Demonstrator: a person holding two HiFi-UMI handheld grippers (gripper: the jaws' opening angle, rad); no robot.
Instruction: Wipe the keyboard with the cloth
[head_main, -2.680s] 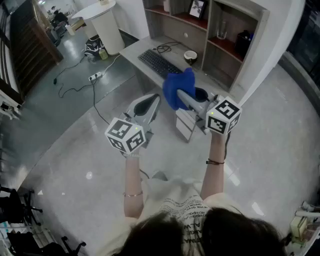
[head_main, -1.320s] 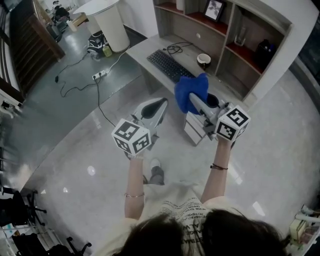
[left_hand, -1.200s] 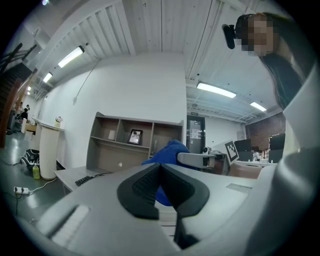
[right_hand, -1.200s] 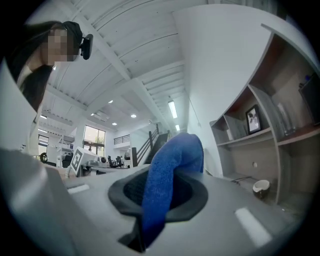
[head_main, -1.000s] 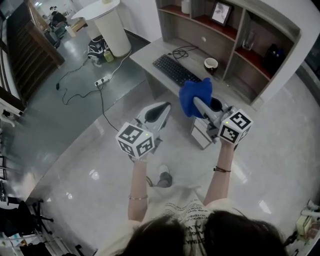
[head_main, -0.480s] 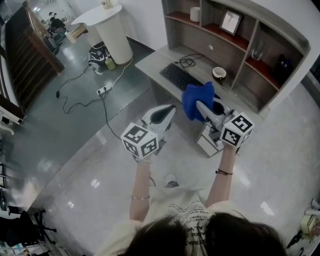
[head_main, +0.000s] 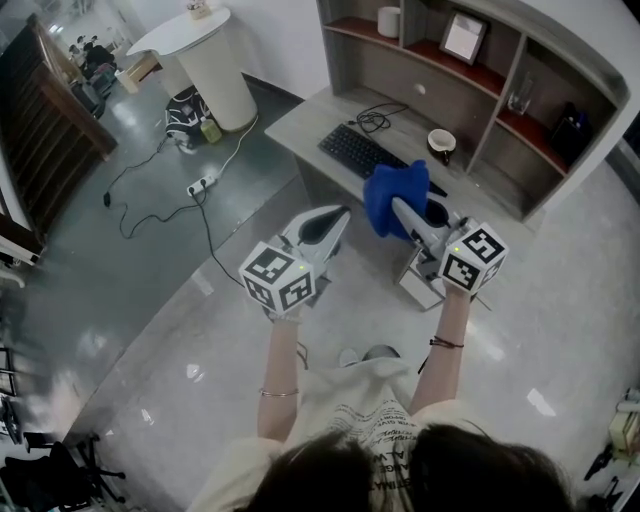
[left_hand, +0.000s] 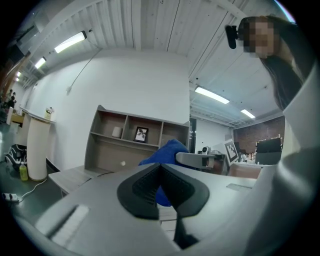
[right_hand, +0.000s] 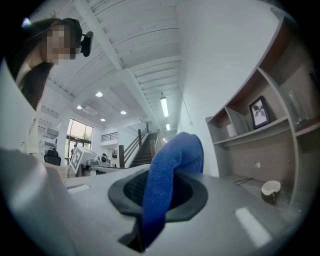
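Observation:
A black keyboard (head_main: 356, 152) lies on the grey desk (head_main: 300, 120) ahead of me. My right gripper (head_main: 397, 205) is shut on a blue cloth (head_main: 386, 200), held up in the air short of the desk; in the right gripper view the cloth (right_hand: 167, 175) hangs pinched between the jaws. My left gripper (head_main: 340, 213) is shut with nothing in it, raised beside the right one. In the left gripper view its dark pads (left_hand: 145, 187) meet, and the cloth (left_hand: 167, 152) shows beyond them.
A cup (head_main: 440, 143) stands on the desk right of the keyboard, with cables (head_main: 372, 118) behind it. The shelf unit (head_main: 470, 60) holds a picture frame, a white jar and a glass. A round white table (head_main: 195, 45) and floor cables (head_main: 160, 190) lie to the left.
The person has walked toward the desk with both grippers raised; the desk and keyboard now sit closer. The cloth stays clamped in the right gripper.

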